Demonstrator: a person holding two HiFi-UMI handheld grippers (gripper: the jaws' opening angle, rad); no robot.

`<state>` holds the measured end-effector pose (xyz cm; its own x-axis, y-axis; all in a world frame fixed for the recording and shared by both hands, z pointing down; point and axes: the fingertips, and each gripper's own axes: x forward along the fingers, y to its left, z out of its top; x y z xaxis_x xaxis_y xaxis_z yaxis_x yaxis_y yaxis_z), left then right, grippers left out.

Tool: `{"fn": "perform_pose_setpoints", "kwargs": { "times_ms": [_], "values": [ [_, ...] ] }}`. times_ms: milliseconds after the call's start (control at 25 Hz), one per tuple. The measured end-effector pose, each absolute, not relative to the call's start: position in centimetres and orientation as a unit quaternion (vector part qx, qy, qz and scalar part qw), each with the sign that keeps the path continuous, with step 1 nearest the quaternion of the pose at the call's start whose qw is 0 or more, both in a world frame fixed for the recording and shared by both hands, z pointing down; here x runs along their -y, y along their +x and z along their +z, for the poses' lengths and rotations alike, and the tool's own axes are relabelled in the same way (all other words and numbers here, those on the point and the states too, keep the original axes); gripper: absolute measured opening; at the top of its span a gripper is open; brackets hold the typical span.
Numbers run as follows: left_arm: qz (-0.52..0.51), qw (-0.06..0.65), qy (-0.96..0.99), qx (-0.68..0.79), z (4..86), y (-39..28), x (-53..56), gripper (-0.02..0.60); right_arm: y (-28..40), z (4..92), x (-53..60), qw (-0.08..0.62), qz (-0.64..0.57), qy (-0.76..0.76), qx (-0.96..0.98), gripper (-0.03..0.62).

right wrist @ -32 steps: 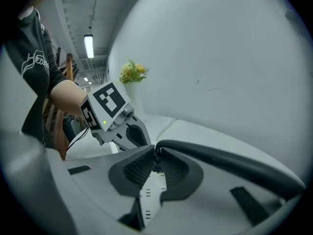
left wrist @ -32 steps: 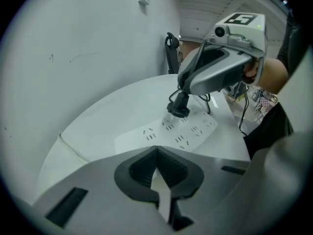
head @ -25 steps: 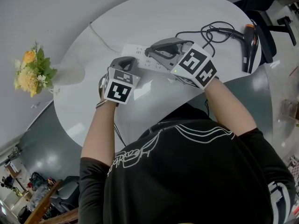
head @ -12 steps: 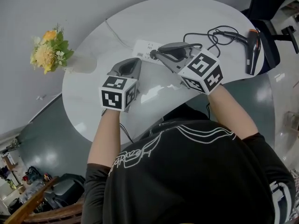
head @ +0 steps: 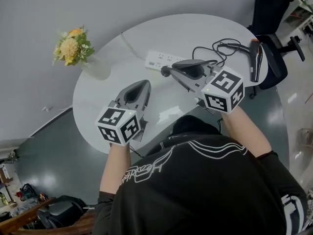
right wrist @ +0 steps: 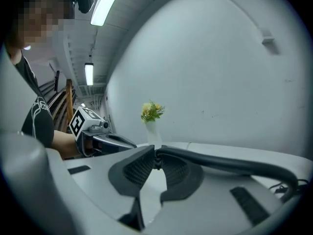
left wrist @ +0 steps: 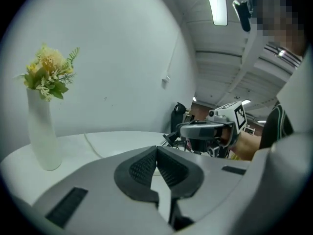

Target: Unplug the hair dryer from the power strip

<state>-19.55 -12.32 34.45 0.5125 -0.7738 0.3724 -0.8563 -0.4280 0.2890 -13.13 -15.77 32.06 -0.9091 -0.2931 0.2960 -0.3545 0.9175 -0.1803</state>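
Your right gripper pinching black plug, cord trailing off right. Plug out of power strip, hanging near it. Your left gripper pressed together, nothing in it. Hair dryer lying at right end of table.

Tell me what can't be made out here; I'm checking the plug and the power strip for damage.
- Prongs of the plug: too small in the head view. In the right gripper view, the right gripper covers all but the cord.
- Sockets and switch of the power strip: too small in the head view.
- Switch of the hair dryer: too small and far off in the head view.
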Motion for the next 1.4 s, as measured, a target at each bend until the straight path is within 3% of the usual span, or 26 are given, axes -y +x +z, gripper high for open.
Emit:
{"fn": "perform_pose_setpoints", "kwargs": {
  "times_ms": [440, 760, 1400],
  "values": [
    [-0.008, 0.235, 0.839, 0.490, 28.3, -17.6, 6.9, 0.003, -8.6, 27.3, 11.1, 0.081, 0.149, 0.127, 0.977, 0.029],
    [-0.012, 0.242, 0.827, 0.507, 27.2, -10.1, 4.4, 0.003, -1.8, 26.5, 7.5, 0.071, 0.158, 0.098, 0.980, 0.029],
    [0.034, 0.140, 0.844, 0.517, 22.9, -1.0, -1.2, 0.003, 5.7, 22.8, 2.4, 0.036, 0.100, 0.083, 0.991, 0.029]
  ]
}}
